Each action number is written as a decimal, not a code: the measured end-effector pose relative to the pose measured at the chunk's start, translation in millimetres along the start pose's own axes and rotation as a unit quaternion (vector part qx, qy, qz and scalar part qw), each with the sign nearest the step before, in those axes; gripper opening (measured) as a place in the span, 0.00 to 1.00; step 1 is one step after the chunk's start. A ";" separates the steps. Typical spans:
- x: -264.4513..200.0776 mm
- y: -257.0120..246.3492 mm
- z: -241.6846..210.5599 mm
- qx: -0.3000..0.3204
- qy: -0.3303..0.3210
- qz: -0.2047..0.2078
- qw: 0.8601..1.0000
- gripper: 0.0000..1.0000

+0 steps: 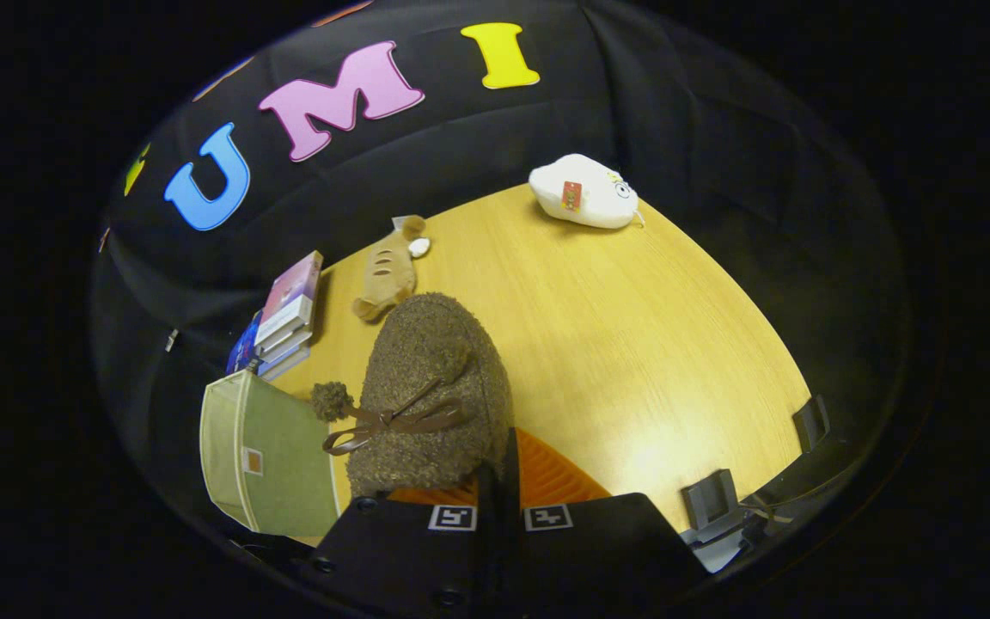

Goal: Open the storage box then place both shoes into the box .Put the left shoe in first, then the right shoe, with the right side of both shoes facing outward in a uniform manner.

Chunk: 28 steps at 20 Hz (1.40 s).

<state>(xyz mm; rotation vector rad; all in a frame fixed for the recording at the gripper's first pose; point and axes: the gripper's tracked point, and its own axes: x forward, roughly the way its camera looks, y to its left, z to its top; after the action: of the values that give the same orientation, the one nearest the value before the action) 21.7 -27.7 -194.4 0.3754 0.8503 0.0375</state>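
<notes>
A brown fuzzy shoe (430,387) with a brown ribbon bow, a pompom and an orange ribbed sole (551,477) hangs tilted above the wooden table (632,344), toe pointing away from me. My gripper (499,477) is shut on the shoe's rear edge, the two fingers pressed close together with the shoe's rim between them. A pale green fabric storage box (267,456) stands just left of the shoe and the fingers. I cannot tell whether the box is open.
A stack of books (287,320) stands beyond the box by the wall. A tan fish plush (388,275) lies beyond the shoe, and a white plush (585,191) sits at the table's far edge. Two dark clamps (710,499) grip the table edge to the right.
</notes>
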 end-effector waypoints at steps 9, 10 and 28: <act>-54.4 202.9 -20.1 -0.026 -0.013 0.098 0.995 0.05; -55.0 222.4 -19.8 -0.036 -0.014 0.107 0.994 0.05; 39.0 343.2 -100.1 -0.071 0.064 0.065 0.993 0.08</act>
<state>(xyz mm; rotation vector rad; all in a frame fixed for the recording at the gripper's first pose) 13.4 330.7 -166.4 0.2966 0.9430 0.2438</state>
